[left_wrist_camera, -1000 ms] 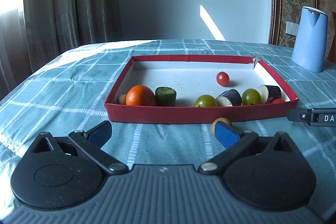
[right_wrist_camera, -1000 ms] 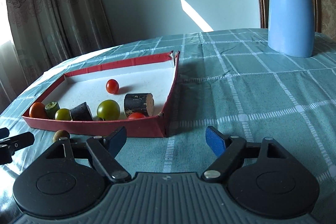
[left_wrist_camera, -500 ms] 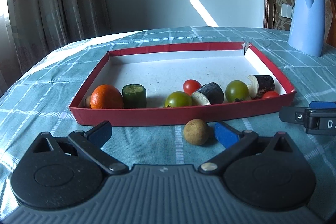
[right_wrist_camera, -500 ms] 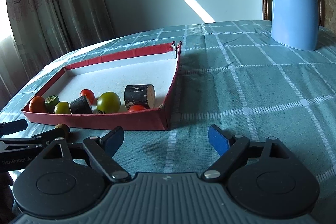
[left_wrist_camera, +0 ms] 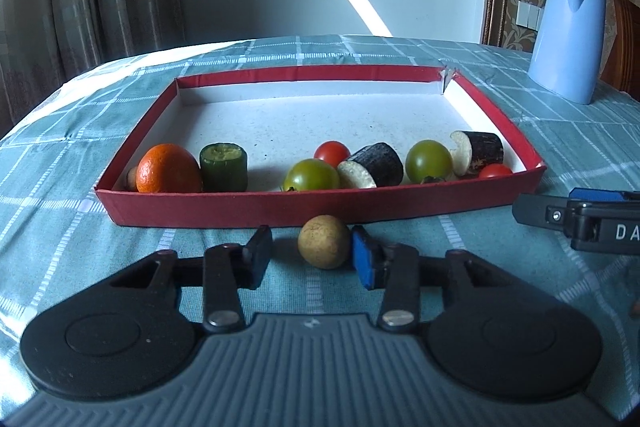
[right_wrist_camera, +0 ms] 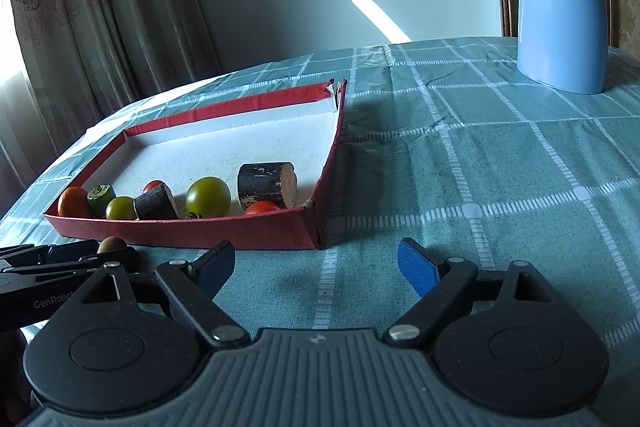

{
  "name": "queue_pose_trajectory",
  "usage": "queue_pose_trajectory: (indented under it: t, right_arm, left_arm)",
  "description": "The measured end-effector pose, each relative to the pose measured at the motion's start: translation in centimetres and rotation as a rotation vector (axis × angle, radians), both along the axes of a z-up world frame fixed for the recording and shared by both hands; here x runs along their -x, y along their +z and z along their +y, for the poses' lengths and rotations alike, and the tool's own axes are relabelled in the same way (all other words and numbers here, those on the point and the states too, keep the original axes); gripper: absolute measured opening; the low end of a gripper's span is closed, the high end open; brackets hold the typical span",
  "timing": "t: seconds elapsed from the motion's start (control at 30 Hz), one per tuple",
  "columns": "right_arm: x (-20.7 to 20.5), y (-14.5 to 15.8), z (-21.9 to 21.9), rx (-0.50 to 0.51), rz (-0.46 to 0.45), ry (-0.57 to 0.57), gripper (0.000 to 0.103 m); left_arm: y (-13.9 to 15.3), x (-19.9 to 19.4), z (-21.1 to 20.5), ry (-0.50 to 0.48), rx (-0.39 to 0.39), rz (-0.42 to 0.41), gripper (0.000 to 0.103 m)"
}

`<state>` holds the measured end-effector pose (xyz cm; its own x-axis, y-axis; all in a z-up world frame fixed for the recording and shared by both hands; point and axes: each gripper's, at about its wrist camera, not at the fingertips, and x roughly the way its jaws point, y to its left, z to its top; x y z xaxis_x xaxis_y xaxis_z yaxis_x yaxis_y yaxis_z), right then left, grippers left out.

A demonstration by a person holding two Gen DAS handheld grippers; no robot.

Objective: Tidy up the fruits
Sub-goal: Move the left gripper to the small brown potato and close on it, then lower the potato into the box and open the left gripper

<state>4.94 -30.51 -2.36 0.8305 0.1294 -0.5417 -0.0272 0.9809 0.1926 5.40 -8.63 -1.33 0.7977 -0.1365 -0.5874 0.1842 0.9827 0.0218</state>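
We see a small tan round fruit (left_wrist_camera: 324, 242) on the counter (left_wrist_camera: 60, 227), just outside the near wall of a red tray (left_wrist_camera: 312, 205). Our left gripper (left_wrist_camera: 312, 254) has just been closing around it; the right pad touches the fruit while the left pad stands apart. Our right gripper (right_wrist_camera: 316, 265) hovers with jaws wide and nothing between them, near the tray's corner.

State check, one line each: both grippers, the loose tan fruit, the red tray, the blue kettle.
Left gripper: jaws just closing, right pad touching round tan fruit, left pad short.
Right gripper: open, empty.
Red cardboard tray: holds produce.
Blue kettle: upright.
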Motion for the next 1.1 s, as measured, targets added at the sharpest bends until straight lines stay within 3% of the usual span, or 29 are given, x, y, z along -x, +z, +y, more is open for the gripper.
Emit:
queue_pose_trajectory:
  t: [0.07, 0.43, 0.97, 1.1]
  right_arm:
    - [0.0, 0.0, 0.0, -0.001, 0.0, 0.001, 0.089]
    - [0.1, 0.0, 0.0, -0.002, -0.001, 0.002, 0.09]
    - [-0.1, 0.0, -0.1, -0.002, 0.0, 0.006, 0.092]
    - [-0.1, 0.0, -0.1, -0.002, 0.0, 0.006, 0.092]
  left_arm:
    - [0.1, 0.3, 0.0, -0.006, 0.003, -0.003, 0.026]
    - [1.8, 3.2, 2.7, 0.003, 0.037, -0.11, 0.025]
    - [4.1, -2.7, 2.3, 0.037, 0.041, -0.159, 0.026]
    - [4.0, -2.8, 2.2, 0.059, 0.031, -0.182, 0.049]
